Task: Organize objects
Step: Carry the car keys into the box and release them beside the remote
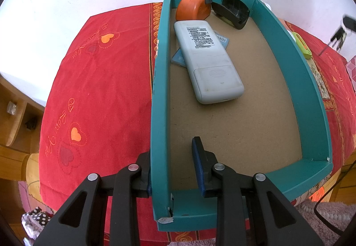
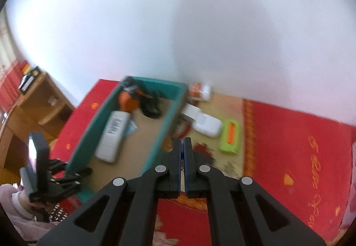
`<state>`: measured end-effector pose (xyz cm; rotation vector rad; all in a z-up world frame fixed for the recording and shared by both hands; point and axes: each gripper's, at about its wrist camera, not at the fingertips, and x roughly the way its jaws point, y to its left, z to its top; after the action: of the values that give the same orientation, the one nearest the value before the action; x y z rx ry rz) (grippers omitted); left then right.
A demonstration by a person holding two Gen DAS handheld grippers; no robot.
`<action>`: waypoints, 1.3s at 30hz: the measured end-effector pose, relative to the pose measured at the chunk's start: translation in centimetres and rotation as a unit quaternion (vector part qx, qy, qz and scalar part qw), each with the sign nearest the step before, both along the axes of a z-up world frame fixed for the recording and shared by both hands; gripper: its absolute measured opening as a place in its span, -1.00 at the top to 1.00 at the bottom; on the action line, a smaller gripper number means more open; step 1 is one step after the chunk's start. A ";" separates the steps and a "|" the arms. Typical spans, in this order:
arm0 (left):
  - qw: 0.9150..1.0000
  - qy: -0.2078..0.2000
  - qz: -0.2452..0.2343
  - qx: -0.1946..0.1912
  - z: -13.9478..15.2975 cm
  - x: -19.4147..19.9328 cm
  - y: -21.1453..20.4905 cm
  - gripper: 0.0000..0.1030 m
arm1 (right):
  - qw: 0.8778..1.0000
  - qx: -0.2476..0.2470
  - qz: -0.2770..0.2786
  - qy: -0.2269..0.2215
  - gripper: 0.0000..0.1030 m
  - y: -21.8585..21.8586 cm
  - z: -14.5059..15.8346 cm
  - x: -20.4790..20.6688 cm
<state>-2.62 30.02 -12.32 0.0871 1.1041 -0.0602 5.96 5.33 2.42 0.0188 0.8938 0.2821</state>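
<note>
Red cloth with orange hearts is covering the counter (image 1: 100,81) under a white wall. My left view is showing the teal box (image 1: 296,81) close up: a white remote (image 1: 209,63) is lying face down over a blue card (image 1: 178,58), with an orange tape measure (image 1: 192,9) and a black dispenser (image 1: 233,11) at twelve o'clock.

Only my blurred right view is showing what is sitting outside the box at two o'clock: a white charger (image 2: 207,122), a green case (image 2: 230,136) and a small orange-and-white item (image 2: 200,90).

Open cloth is stretching toward nine o'clock of the box, and the box floor is lying bare near my left tool (image 1: 172,163).

That tool is straddling the box's left wall, jaws partly spread, the inner pad standing off the wall. My right tool (image 2: 183,152) is pressed together, pinching nothing.
</note>
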 end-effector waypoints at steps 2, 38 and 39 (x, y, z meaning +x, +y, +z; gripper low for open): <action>1.000 0.000 0.000 0.000 0.0 0.0 0.0 0.45 | 1.000 0.009 0.018 -0.004 1.00 1.4 0.4 0.3; 1.000 -0.006 -0.005 0.003 0.2 -0.5 -0.4 0.45 | 0.987 -0.011 0.109 0.115 0.96 13.0 -9.1 10.6; 1.000 -0.006 -0.005 0.003 0.2 -0.5 -0.4 0.45 | 0.987 -0.014 0.107 0.119 0.96 13.1 -9.5 11.1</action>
<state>-3.11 29.60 -12.15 0.0972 1.0928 -0.0649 17.11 18.44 -7.12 -0.0715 1.1406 0.4740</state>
